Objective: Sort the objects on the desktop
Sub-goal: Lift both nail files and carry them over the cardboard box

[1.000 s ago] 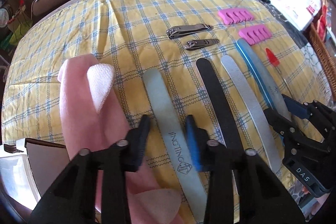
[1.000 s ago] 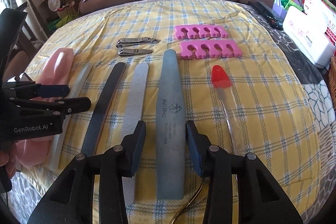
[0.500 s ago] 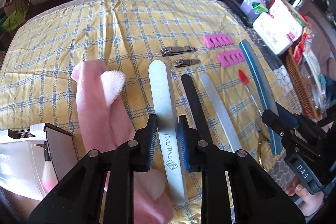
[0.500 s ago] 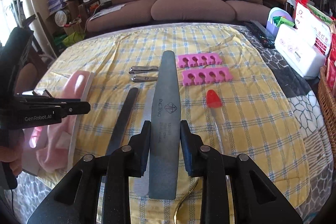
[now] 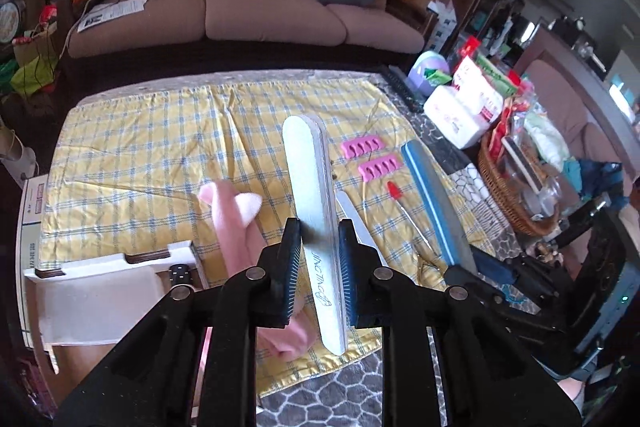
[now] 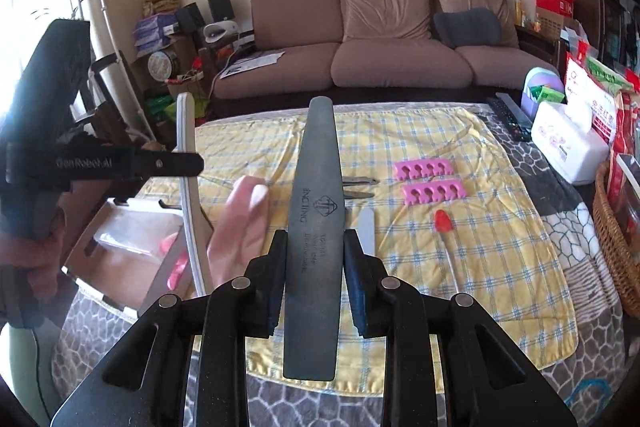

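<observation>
My left gripper (image 5: 319,251) is shut on a pale grey nail file (image 5: 310,187) and holds it well above the yellow checked cloth (image 5: 160,155). My right gripper (image 6: 315,255) is shut on a dark grey-blue nail buffer (image 6: 318,195), also lifted off the cloth. The left gripper and its file (image 6: 188,163) show at the left of the right wrist view. The right gripper's buffer (image 5: 434,203) shows at the right of the left wrist view. On the cloth lie a pink buffer block (image 5: 234,223), a white file (image 6: 366,231), two pink toe separators (image 6: 432,181), two nail clippers (image 6: 360,187) and a red-capped tool (image 6: 444,221).
An open white box (image 6: 120,251) sits at the cloth's near left corner, below the left gripper. A tissue pack (image 6: 568,147), a wicker basket (image 6: 616,251) and packets crowd the right side. A brown sofa (image 6: 380,47) stands behind the table.
Both grippers closed on their files and lifted them high off the cloth. The views have pulled up and back, so the sofa and room now show.
</observation>
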Demonstrator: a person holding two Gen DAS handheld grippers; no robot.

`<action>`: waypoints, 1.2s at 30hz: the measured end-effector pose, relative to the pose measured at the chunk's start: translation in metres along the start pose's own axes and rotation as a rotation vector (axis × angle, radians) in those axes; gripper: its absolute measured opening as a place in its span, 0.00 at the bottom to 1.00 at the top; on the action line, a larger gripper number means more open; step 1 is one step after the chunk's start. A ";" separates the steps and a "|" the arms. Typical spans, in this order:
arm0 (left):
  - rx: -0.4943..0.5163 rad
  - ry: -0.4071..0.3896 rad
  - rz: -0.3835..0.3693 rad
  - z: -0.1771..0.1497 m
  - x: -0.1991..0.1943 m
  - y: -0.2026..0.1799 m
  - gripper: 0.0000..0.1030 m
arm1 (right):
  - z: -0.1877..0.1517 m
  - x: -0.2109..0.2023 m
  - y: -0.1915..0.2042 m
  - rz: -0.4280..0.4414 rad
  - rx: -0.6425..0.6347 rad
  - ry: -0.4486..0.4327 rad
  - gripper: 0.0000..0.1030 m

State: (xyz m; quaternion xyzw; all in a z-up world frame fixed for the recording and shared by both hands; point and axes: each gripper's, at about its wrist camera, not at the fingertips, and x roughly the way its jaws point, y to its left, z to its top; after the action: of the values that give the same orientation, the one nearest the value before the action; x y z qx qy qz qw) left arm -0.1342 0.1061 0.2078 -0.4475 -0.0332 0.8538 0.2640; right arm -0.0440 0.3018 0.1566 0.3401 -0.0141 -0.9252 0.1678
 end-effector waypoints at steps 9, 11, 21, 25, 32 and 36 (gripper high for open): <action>-0.100 -0.109 -0.002 -0.020 -0.135 0.098 0.17 | 0.014 -0.004 0.118 0.184 -0.279 0.062 0.26; -0.109 -0.119 0.024 -0.028 -0.155 0.120 0.17 | 0.015 0.007 0.151 0.236 -0.351 0.087 0.26; -0.188 -0.098 0.041 -0.073 -0.186 0.213 0.17 | -0.015 0.087 0.268 0.399 -0.775 0.314 0.26; -0.216 -0.082 0.027 -0.086 -0.179 0.236 0.17 | -0.023 0.117 0.290 0.422 -0.892 0.436 0.26; -0.248 -0.060 0.009 -0.099 -0.166 0.258 0.17 | -0.023 0.150 0.311 0.519 -0.972 0.578 0.26; -0.257 -0.045 0.006 -0.103 -0.158 0.263 0.17 | -0.032 0.169 0.318 0.545 -1.026 0.672 0.26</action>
State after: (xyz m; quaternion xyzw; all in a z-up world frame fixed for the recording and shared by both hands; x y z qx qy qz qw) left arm -0.0918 -0.2140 0.1878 -0.4583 -0.1470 0.8532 0.2013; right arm -0.0479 -0.0495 0.0708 0.4711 0.3951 -0.5831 0.5310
